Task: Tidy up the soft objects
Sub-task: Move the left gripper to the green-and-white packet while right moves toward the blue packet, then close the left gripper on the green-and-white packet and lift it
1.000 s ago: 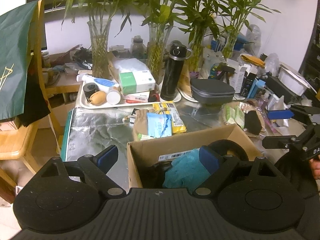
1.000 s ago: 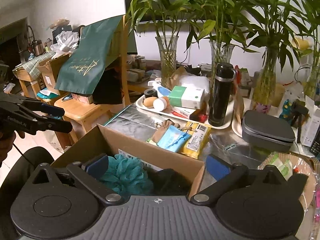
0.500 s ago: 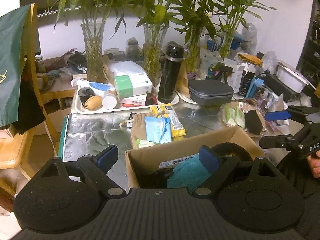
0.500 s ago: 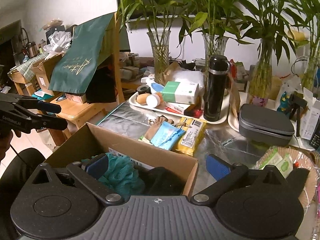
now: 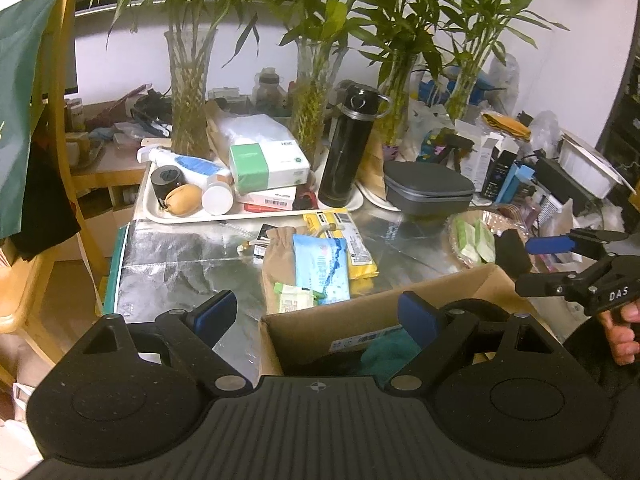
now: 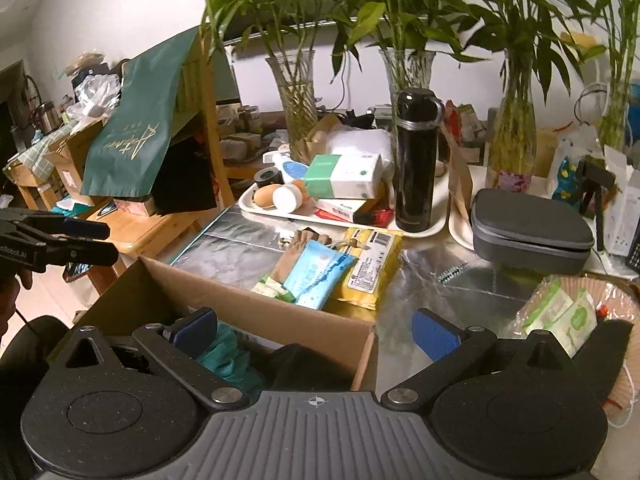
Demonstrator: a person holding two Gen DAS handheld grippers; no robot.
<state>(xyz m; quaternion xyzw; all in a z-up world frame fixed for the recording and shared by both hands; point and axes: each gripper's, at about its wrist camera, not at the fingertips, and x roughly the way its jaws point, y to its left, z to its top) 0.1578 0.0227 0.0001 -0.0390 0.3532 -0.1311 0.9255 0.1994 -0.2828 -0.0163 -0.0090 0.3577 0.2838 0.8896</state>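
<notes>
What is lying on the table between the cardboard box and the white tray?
A blue packet, a yellow packet and a tan pouch lie between the box and the tray; both wrist views show them.

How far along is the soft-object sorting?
Done: a teal mesh sponge lies in the brown cardboard box. In hand: nothing; left gripper and right gripper are open and empty. Left: the light-blue soft pack and yellow pack lie on the table.
</notes>
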